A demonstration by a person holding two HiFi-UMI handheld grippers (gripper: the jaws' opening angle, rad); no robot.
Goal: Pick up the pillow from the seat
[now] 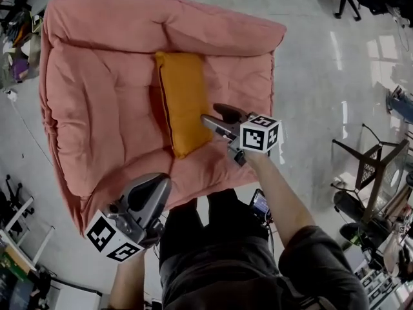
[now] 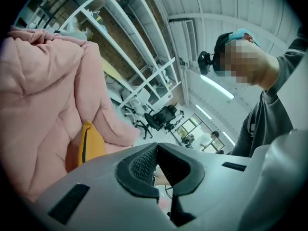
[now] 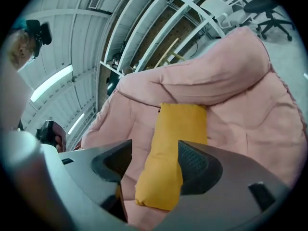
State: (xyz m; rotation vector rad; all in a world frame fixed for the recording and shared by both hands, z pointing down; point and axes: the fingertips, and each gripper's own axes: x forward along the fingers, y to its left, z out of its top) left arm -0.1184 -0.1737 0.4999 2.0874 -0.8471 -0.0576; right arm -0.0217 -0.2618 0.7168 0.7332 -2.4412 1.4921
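Note:
An orange pillow (image 1: 184, 102) lies lengthwise in the middle of the pink padded seat (image 1: 97, 102). My right gripper (image 1: 213, 116) is open beside the pillow's near right edge. In the right gripper view the pillow (image 3: 175, 148) shows in the gap between the jaws of that gripper (image 3: 154, 150), and the pads do not press on it; the seat's back (image 3: 240, 95) rises behind. My left gripper (image 1: 158, 186) is shut and empty over the seat's front edge. The left gripper view shows its closed jaws (image 2: 156, 165), with the pillow (image 2: 91, 141) and the seat (image 2: 38, 105) off to the left.
The seat stands on a shiny grey floor. An office chair base (image 1: 345, 2) is at the top right, a black stand (image 1: 368, 163) at the right and clutter (image 1: 16, 44) at the left. The person's legs (image 1: 213, 231) are against the seat's front. White shelving (image 2: 139, 66) stands behind.

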